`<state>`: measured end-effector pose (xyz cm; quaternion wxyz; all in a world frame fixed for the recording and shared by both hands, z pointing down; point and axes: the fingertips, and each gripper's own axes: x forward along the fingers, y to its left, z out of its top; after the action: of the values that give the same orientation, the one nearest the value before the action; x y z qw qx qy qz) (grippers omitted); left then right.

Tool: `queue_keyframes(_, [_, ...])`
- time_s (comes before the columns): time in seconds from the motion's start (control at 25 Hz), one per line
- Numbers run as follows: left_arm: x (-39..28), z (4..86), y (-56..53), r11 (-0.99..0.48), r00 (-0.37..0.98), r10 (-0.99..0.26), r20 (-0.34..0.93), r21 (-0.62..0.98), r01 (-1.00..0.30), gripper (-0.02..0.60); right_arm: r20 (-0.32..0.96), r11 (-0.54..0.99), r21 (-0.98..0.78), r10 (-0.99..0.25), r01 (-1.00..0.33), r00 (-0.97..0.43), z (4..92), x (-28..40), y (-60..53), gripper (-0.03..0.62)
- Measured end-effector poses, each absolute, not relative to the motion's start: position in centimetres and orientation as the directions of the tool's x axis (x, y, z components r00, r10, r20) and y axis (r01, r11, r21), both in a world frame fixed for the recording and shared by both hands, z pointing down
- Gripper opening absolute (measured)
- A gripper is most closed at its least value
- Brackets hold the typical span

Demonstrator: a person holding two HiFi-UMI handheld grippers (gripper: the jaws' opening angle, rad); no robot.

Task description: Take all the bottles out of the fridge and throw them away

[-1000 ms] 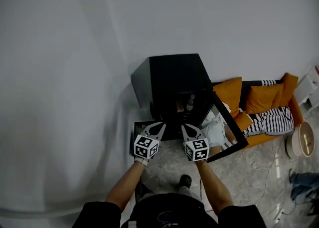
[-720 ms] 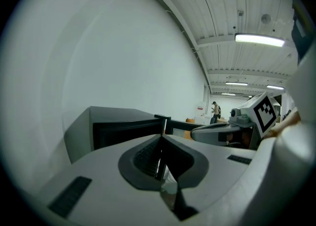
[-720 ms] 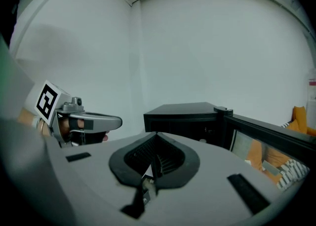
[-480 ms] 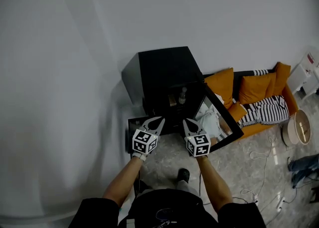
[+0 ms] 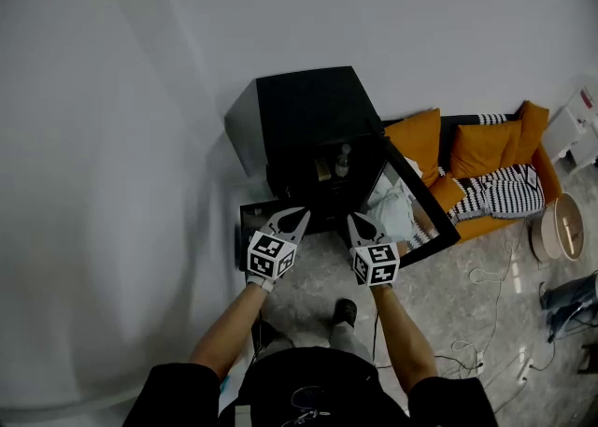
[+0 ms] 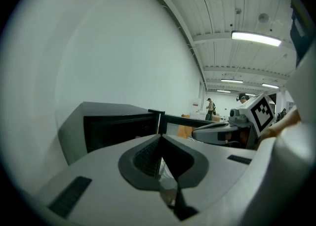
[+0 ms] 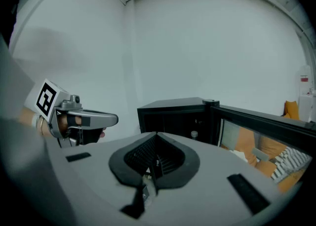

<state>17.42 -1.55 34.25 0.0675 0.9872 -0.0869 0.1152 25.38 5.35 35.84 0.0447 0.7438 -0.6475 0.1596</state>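
My left gripper (image 5: 297,218) is closed right down, its jaws meeting with nothing between them. My right gripper (image 5: 356,221), just beside it, is the same: shut and empty. I hold both out in front of me, side by side, aimed slightly downward at the fridge (image 5: 308,117).

That black fridge stands directly ahead of both grippers, near but apart from them. Its glass door (image 5: 419,220) is swung open, off to the right of the right gripper. Inside, ahead of the right gripper, one small bottle (image 5: 343,162) with a pale cap stands upright on a shelf. Just left of it is a small brownish thing (image 5: 323,170) I cannot identify. The rest of the interior is too dark to search for more bottles.

Just beyond the left gripper, at the foot of the fridge, sits a dark open box (image 5: 245,221) on the floor (possibly the bin, though I cannot be sure). Beyond the door to the right is a sofa with orange cushions (image 5: 413,135).

As I judge it, the door is dealt with, but at least one bottle remains to be lifted out and thrown away. Nothing is in hand yet. Whether any bottles have already gone I cannot tell. Whichever gripper goes in will need its jaws parted first.
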Motion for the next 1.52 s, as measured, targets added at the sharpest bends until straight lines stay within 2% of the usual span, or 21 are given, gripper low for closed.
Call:
queue_keyframes(0.64, [17.5,39.6,-4.3,-0.967,0.934,-0.188,0.303,0.110,-0.230,0.005,0.348,-0.118,-0.161,-0.936,-0.980,0.055,42.1,26.0,2.8,0.008])
queue_keyframes(1.12, [19.4,47.4,-9.6,-0.964,0.926,-0.187,0.328,0.118,-0.237,0.005,0.373,-0.131,-0.177,-0.926,-0.976,0.057,52.4,28.3,-2.5,0.008])
queue_keyframes(1.52, [23.6,56.1,-13.6,-0.963,0.931,-0.186,0.315,0.129,-0.236,0.005,0.339,-0.134,-0.089,-0.936,-0.987,0.097,61.0,31.4,-9.2,0.008])
